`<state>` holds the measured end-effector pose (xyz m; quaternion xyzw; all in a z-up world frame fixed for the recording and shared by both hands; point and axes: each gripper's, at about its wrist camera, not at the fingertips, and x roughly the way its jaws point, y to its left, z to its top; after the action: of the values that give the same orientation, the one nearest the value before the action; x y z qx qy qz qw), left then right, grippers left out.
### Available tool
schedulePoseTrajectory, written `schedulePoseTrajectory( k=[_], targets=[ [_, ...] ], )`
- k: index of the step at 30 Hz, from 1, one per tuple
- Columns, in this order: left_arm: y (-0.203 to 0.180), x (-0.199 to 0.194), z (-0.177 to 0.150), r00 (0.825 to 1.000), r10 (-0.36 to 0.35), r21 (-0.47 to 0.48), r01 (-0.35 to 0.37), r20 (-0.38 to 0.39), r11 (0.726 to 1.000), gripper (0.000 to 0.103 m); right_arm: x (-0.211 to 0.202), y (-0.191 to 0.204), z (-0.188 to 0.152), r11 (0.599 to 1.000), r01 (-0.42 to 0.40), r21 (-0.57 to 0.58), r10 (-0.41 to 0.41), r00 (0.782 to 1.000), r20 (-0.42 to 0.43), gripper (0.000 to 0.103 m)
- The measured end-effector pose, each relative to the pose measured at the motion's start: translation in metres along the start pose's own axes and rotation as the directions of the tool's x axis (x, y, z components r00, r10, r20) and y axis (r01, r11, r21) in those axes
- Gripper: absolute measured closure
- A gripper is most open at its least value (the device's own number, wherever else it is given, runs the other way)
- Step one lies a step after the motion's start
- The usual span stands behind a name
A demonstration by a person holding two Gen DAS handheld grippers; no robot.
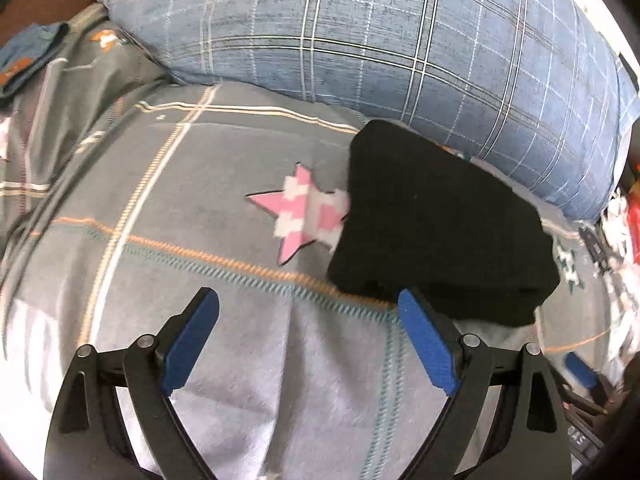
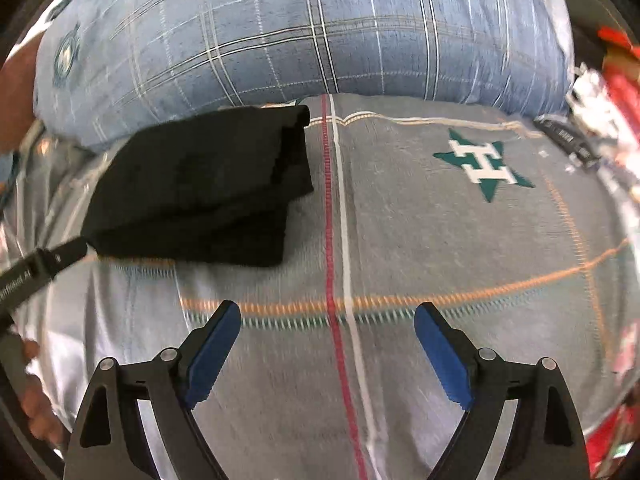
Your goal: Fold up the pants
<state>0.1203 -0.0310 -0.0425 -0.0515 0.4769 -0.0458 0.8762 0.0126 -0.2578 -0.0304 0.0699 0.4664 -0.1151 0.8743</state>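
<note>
The black pants lie folded into a compact stack on the grey plaid bedspread, in front of the blue pillow. They also show in the right wrist view at the left. My left gripper is open and empty, just in front of and left of the stack; its right finger is near the stack's front edge. My right gripper is open and empty over the bedspread, to the right of the stack. The left gripper's finger reaches the stack's front left corner.
A big blue plaid pillow lies behind the pants, also in the right wrist view. A pink star patch and a green star patch mark the bedspread. Red and white clutter and a dark remote-like object lie at the right.
</note>
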Motion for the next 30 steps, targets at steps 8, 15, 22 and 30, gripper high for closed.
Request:
schedulePoseTrajectory(
  k=[8,15,22,30],
  targets=[
    [-0.016,-0.025,-0.024,0.983,0.128,0.151,-0.147,0.133,0.978,0.01,-0.057,0.01,-0.014,0.988,0.145,-0.046,-0.133,0.97,0.202,0.013],
    [-0.014,-0.044,-0.032,0.975,0.131,0.162,-0.16,0.179,0.974,0.01,-0.079,-0.007,-0.015,0.993,0.108,0.053,-0.117,0.969,0.219,0.013],
    [-0.019,-0.049,-0.038,0.982,0.088,0.171,-0.117,0.169,0.978,0.01,-0.093,-0.004,-0.022,0.993,0.112,0.031,-0.116,0.956,0.268,0.013],
    [-0.034,-0.054,-0.046,0.978,0.055,0.202,-0.096,0.2,0.975,0.01,-0.095,-0.004,-0.026,0.996,0.087,0.009,-0.085,0.955,0.286,0.013]
  ],
)
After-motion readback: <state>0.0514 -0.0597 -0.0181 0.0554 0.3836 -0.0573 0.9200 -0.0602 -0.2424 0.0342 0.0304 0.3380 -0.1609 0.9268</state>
